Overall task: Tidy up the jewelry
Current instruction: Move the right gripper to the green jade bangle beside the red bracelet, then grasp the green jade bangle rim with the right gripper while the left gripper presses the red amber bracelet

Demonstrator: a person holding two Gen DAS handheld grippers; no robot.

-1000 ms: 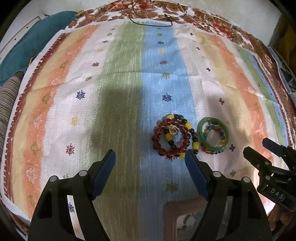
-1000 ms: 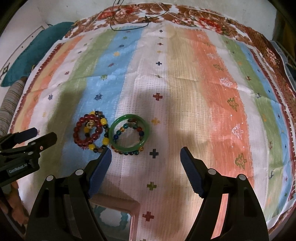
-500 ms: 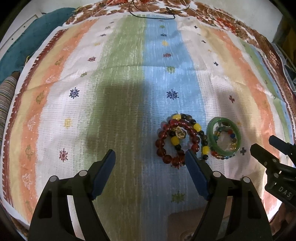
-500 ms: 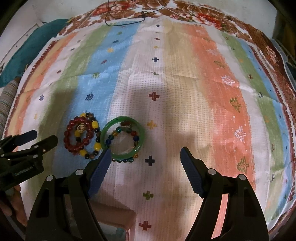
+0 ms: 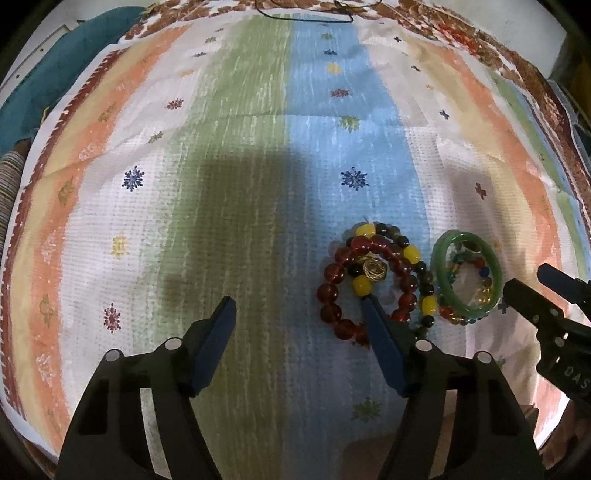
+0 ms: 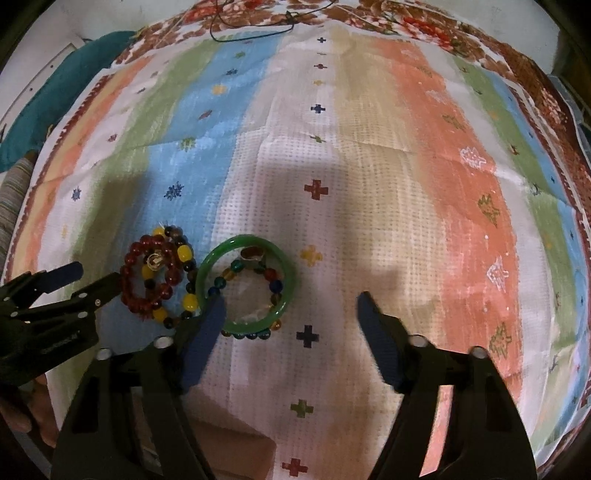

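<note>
The jewelry is lying in two small clusters on the striped cloth (image 5: 258, 155), and both sit low and right of centre in the left wrist view. One is a red bead bracelet (image 5: 364, 286) overlapping a strand of yellow and dark beads (image 5: 413, 264), with a small gold wire ball (image 5: 373, 271) resting inside the ring. Just beside it on the right, a green bangle (image 5: 467, 275) is lying flat around a multicoloured bead strand (image 5: 476, 280). The two clusters are touching or nearly so; which, the pictures do not settle.

The left gripper (image 5: 299, 314) is hovering with its jaws wide apart, its right finger over the near edge of the red bracelet, probably lining up to take that cluster. The right gripper (image 6: 290, 310) is also spread wide and holding nothing, with its left finger over the bangle's near-left rim in the right wrist view, which suggests each tool is taking the pile nearest to it.

A thin black cord (image 6: 255, 27) is lying at the top edge of the cloth, well apart from the rest. Since the beads overlap, lifting one strand may drag its neighbour.
</note>
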